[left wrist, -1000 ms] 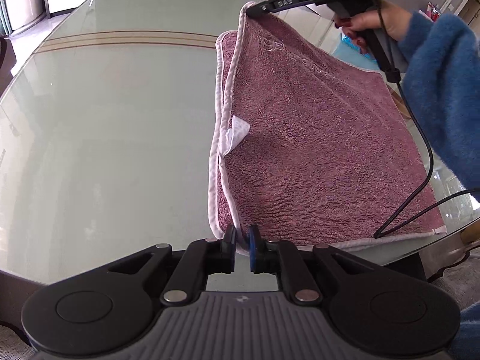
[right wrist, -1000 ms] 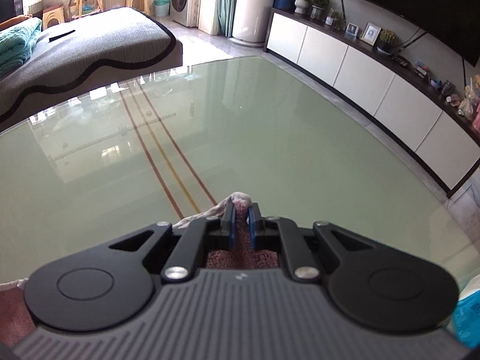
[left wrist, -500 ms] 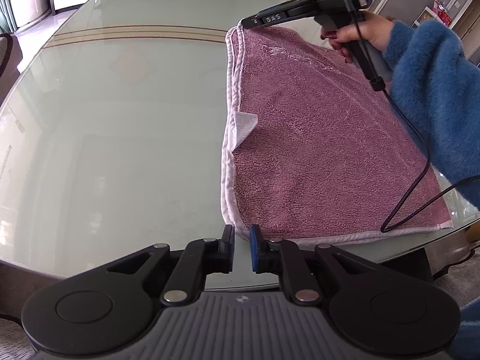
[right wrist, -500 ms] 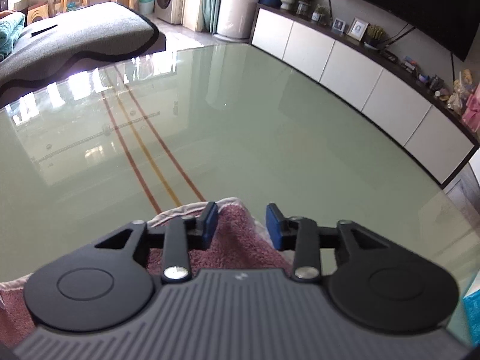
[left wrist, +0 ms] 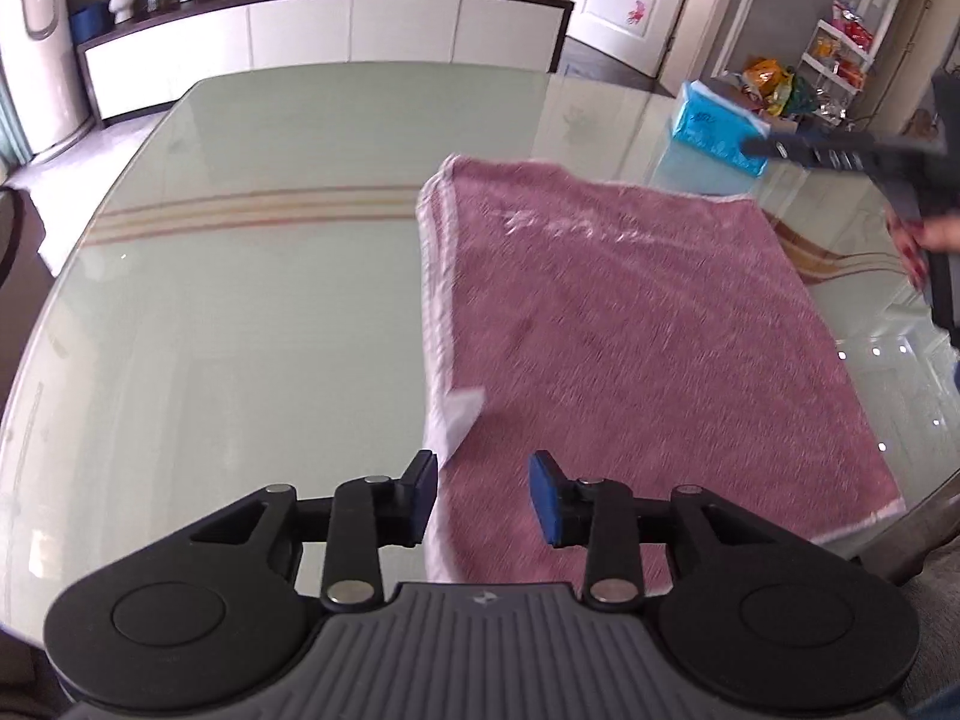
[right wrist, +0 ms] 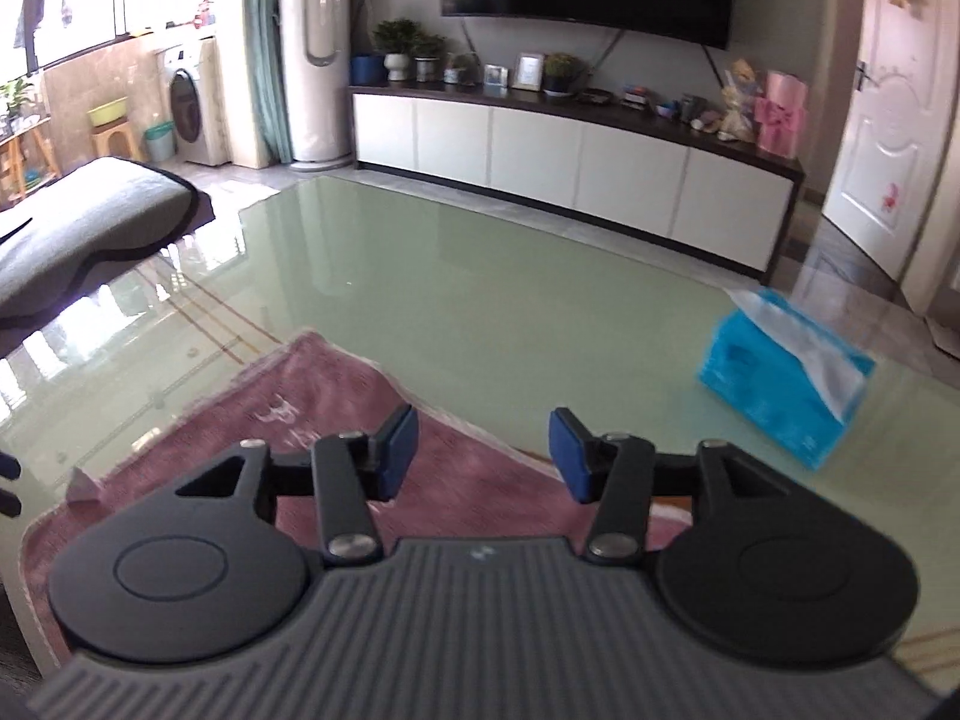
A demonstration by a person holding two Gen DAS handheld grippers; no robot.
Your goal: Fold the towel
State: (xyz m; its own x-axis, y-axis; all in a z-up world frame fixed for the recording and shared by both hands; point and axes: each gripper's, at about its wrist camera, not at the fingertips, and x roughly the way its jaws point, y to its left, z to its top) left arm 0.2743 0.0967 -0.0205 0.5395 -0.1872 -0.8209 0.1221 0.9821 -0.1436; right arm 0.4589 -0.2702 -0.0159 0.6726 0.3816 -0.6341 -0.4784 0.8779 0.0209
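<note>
A mauve towel [left wrist: 630, 324] with a white hem lies folded flat on the glass table [left wrist: 240, 300], its white label [left wrist: 465, 414] turned up at the left edge. My left gripper [left wrist: 483, 495] is open above the towel's near left corner, touching nothing. In the left wrist view the right gripper [left wrist: 756, 147] hangs at the far right, held by a hand [left wrist: 918, 246]. In the right wrist view the right gripper [right wrist: 483, 456] is open over the towel [right wrist: 312, 420], lifted clear of the far edge.
A blue tissue pack [right wrist: 786, 384] sits on the table beyond the towel's far right corner, also in the left wrist view as the tissue pack [left wrist: 717, 123]. A white low cabinet [right wrist: 570, 180] runs behind the table. The table's near edge lies just past the towel [left wrist: 924, 516].
Both grippers let go of the towel corners and opened. The towel dropped flat on the table. Both grippers rose and drew back, the right one swinging away to the right.
</note>
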